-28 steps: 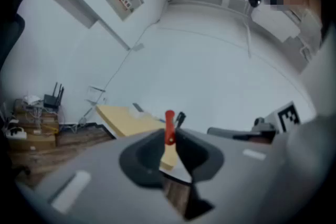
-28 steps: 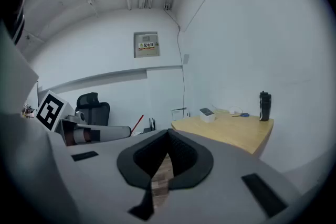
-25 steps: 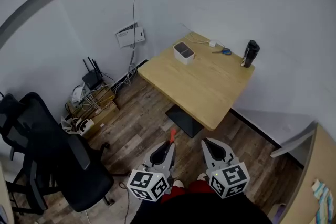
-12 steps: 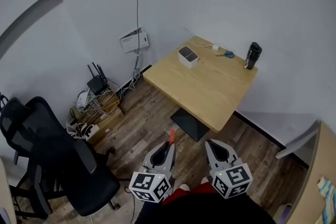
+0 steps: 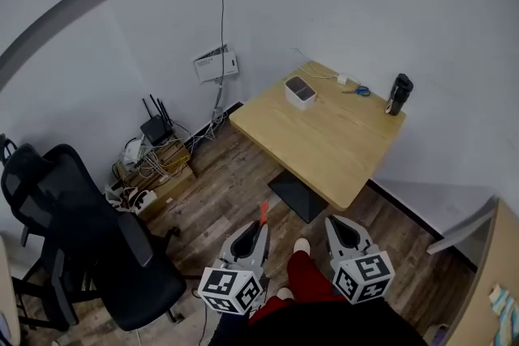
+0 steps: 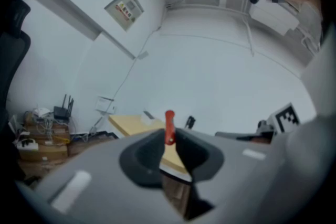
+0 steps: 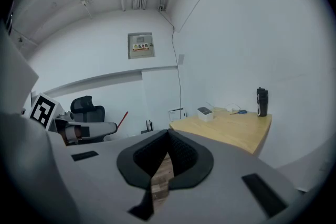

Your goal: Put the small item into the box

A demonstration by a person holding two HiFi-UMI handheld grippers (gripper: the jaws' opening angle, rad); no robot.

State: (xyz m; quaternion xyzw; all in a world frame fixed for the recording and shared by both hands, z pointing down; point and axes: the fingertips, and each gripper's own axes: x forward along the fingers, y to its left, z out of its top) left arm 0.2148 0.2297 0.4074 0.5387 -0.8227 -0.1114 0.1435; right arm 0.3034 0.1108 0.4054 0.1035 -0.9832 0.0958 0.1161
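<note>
The left tool has its jaws closed on a small red item, a thin stick-like piece that pokes out past the tips. The left gripper view shows it clamped right where the two dark pads meet. The right tool holds nothing; in its own view the jaws touch at the tips, with only wood floor showing through the gap lower down.

Both tools hang low and close to the person's body, side by side and apart from each other, over the wooden floor. A red-clad leg shows between them.

The box, white with a dark inside, stands well ahead of both tools, on the far part of the pale wooden worktop. Beyond it, further from the tools, lie blue-handled scissors and a black bottle stands upright near the far right corner.

To the left of the left tool stands a black office chair.
</note>
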